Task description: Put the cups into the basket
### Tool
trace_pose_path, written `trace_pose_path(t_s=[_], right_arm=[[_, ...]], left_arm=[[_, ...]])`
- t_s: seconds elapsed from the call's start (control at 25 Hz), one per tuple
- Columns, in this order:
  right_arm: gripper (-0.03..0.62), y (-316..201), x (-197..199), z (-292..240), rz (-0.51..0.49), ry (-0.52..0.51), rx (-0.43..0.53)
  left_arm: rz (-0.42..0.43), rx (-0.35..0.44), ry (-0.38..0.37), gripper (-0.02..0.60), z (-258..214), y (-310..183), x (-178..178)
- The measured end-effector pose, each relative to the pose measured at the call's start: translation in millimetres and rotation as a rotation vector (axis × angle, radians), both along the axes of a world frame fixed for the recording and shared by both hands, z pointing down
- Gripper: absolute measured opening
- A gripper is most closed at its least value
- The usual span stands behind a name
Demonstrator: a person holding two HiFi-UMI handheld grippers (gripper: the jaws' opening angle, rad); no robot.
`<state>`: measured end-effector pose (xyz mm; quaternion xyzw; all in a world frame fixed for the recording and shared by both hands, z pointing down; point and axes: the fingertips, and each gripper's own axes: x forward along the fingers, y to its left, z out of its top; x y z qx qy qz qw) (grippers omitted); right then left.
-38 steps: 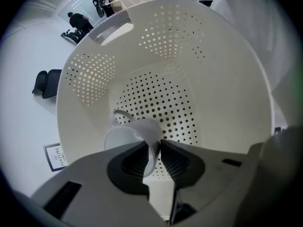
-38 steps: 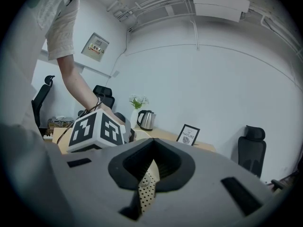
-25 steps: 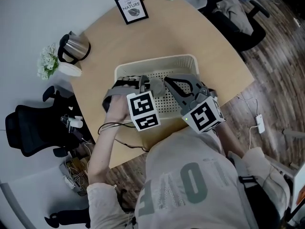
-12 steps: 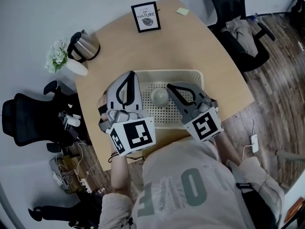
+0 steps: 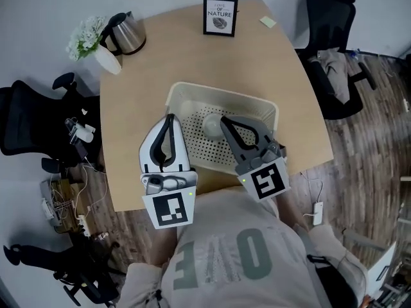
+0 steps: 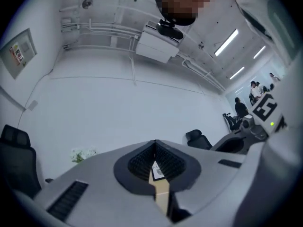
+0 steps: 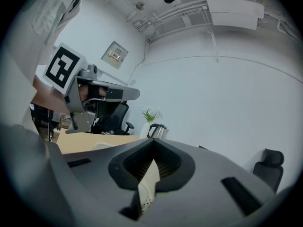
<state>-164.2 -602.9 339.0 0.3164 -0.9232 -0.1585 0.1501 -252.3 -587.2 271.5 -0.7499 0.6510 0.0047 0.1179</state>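
Note:
A cream perforated basket stands on the round wooden table. One pale cup lies inside it, near the middle. My left gripper is shut and empty; it hovers over the table just left of the basket's left wall. My right gripper is also shut and empty, its tips over the basket floor right beside the cup. In the left gripper view the jaws meet at the tip, with the table seen through the slit. In the right gripper view the tips touch above the basket's rim.
At the table's far side stand a steel kettle, a white vase of flowers, a framed picture and a sticky note. Office chairs flank the table. Cables and a power strip lie on the floor at the left.
My left gripper has come out of the basket and moved left over the table. The cup, hidden under it a second ago, now lies in the basket. The right gripper has barely moved.

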Motion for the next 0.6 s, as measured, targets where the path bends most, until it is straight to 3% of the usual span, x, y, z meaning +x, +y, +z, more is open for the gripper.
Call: trace_pose_path(t_s=[0.36, 0.6], right_arm=[[-0.003, 19, -17, 8, -0.041, 0.020, -0.009], [-0.003, 20, -18, 11, -0.028, 0.024, -0.016]], left_arm=[[-0.016, -0.092, 0.080, 0.009, 36, 7, -4], [-0.021, -0.126, 0.051, 0.009, 51, 0, -9]])
